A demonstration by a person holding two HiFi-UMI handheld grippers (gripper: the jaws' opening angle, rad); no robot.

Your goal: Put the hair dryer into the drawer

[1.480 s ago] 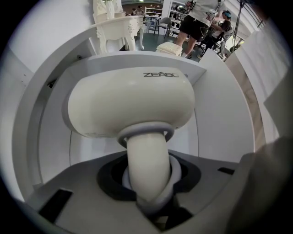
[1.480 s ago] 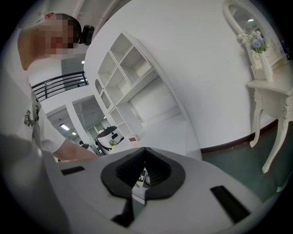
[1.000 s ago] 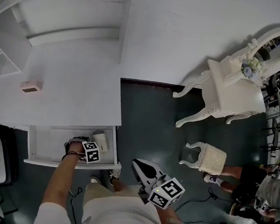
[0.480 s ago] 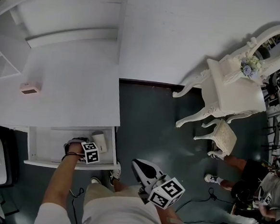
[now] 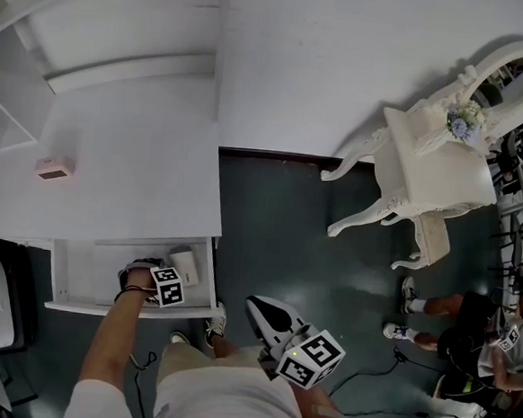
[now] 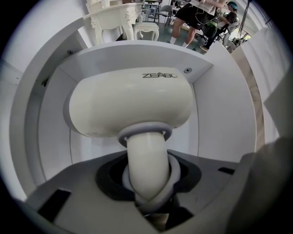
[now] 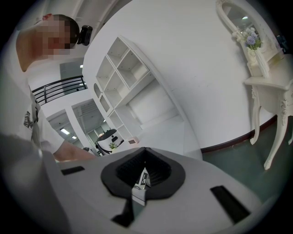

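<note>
Two grippers show in the head view: the left gripper point(image 5: 164, 282) points down into the open drawer point(image 5: 67, 278) at lower left, below the white desk top point(image 5: 137, 185); the cream hair dryer point(image 5: 185, 264) sits inside the drawer's right end, right against that gripper; the right gripper point(image 5: 264, 312) hangs over the dark floor point(image 5: 279, 214) near the bottom centre, well apart from the drawer; a small pink device point(image 5: 55, 167) sits on the desk top at left, and a white dressing table point(image 5: 436, 168) stands at right. Next, in the left gripper view, the jaws pinch the hair dryer's handle; its rounded body fills the middle of the frame, with the drawer's white walls around it. Last, in the right gripper view, the jaws are pressed together with nothing between them; white shelves point(image 7: 121, 75) stand at upper left against the wall.
</note>
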